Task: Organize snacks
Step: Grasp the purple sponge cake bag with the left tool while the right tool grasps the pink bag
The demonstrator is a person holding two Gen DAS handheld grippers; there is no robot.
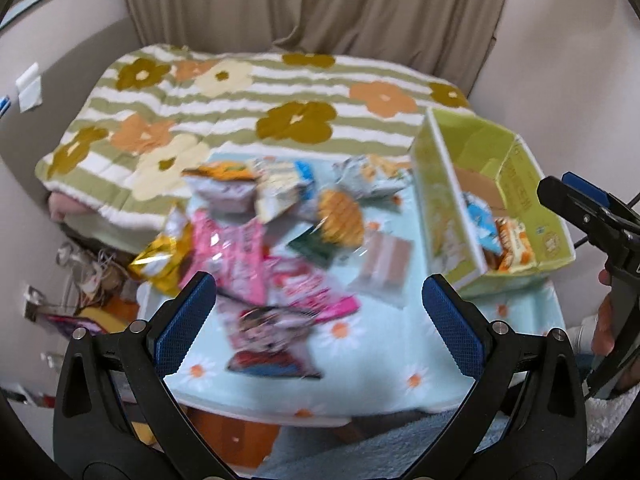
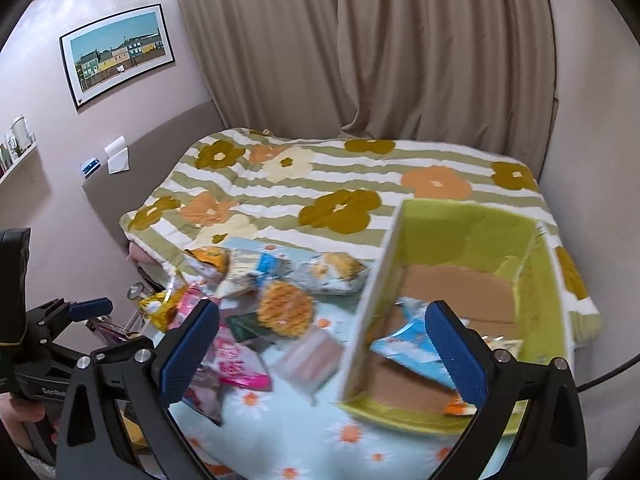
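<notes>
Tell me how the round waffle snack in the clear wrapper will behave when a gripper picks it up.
The waffle snack probably lifts easily; it looks thin and light for its size. Its clear wrapper looks glossy, so the film may slip or crinkle between the pads. The waffle itself seems rigid but brittle, so a hard squeeze could crack it. Blur limits certainty.

The table (image 1: 360,396) wears a pale blue cloth with white-and-orange daisies. The box (image 2: 460,220) is lime green, brown inside. Green-striped bedspread (image 1: 240,112) bears mustard, orange and cream flowers.
</notes>
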